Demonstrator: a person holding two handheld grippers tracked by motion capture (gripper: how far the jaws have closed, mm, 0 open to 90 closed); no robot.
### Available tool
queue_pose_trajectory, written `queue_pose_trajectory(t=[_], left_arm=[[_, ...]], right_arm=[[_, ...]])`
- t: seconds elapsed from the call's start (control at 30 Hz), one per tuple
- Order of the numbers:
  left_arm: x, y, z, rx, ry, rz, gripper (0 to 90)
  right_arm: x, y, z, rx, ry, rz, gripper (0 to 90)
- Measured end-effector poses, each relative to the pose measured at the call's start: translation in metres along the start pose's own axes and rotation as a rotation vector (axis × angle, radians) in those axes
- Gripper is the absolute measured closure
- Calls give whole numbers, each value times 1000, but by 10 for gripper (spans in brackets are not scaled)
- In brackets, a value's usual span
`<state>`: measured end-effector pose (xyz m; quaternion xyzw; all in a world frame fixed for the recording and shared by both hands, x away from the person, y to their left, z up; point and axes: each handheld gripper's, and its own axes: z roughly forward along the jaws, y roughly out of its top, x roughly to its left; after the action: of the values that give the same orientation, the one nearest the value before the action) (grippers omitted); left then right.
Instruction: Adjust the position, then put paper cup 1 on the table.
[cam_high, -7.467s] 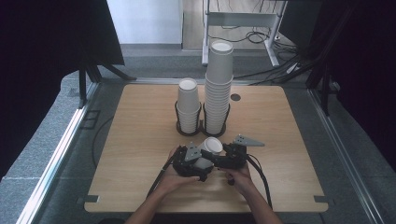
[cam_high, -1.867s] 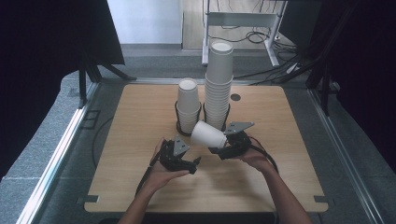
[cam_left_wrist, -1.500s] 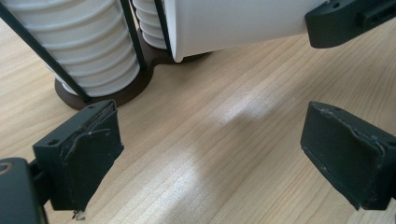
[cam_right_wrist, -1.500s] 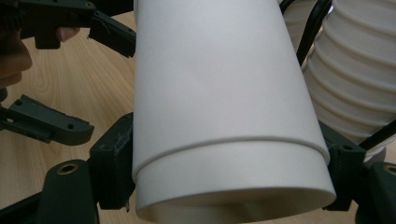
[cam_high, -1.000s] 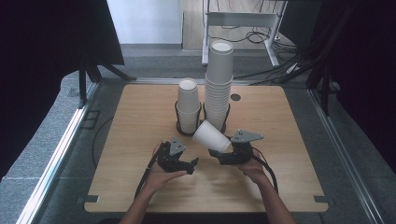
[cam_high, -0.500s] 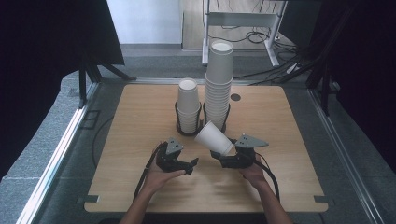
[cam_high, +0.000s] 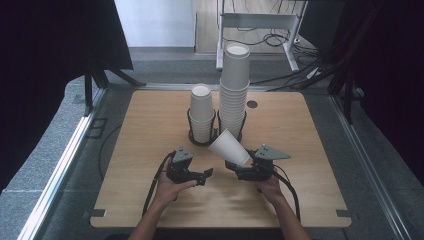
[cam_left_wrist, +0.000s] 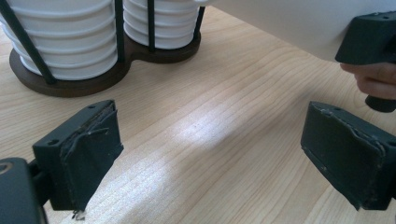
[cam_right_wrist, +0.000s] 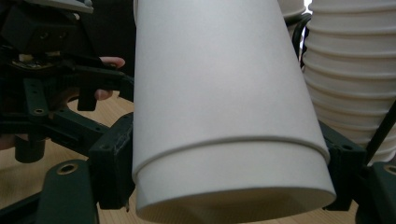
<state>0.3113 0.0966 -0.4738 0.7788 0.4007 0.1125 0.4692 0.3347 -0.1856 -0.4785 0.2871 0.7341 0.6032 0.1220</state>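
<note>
A single white paper cup (cam_high: 229, 147) is tilted, mouth up and to the left, just in front of the cup stacks. My right gripper (cam_high: 243, 165) is shut on its base end; in the right gripper view the cup (cam_right_wrist: 224, 116) sits between the two black pads (cam_right_wrist: 112, 163). My left gripper (cam_high: 204, 175) rests low over the table to the cup's left, open, with nothing between its pads (cam_left_wrist: 79, 158). A short cup stack (cam_high: 202, 112) and a tall cup stack (cam_high: 234, 87) stand in a black wire holder (cam_high: 191, 135).
The holder's dark base (cam_left_wrist: 70, 86) lies close ahead of the left gripper, with bare wood between. The tall stack (cam_right_wrist: 350, 70) stands just right of the held cup. Bare table (cam_high: 310, 150) spreads on both sides; cables trail from both grippers toward the front edge.
The two grippers, once together at the cup, have parted. The left has let go and moved left. The right has carried the cup slightly right, tilting it.
</note>
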Motion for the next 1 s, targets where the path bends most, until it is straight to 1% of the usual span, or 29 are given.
queue_pose_trajectory(t=[0.07, 0.13, 0.17, 0.33, 0.4, 0.53, 0.63, 0.83, 1.0], left_arm=[[1, 0, -1, -7, -10, -13, 54], [2, 1, -2, -18, -34, -31, 56], [2, 1, -3, -25, -38, -38, 56], [5, 5, -10, -72, -99, -94, 57], [6, 6, -11, -83, -116, -109, 57], [7, 7, -12, -93, -143, -129, 57], [7, 8, -12, -102, -156, -142, 57], [5, 10, -13, -119, -151, -156, 56], [8, 12, -15, -148, -165, -185, 46]], right_arm=[[0, 0, 0, -7, 8, 2, 234], [1, 0, 0, -14, 6, 1, 234], [2, -1, 0, -19, 8, 2, 234], [4, -1, 0, -45, 18, -6, 234], [5, -1, 0, -53, 19, -12, 234], [6, -1, 0, -55, 19, -16, 234], [7, -2, 1, -53, 16, -17, 234], [7, -3, 2, -51, 12, -21, 234], [9, -2, 3, -62, 13, -24, 234]])
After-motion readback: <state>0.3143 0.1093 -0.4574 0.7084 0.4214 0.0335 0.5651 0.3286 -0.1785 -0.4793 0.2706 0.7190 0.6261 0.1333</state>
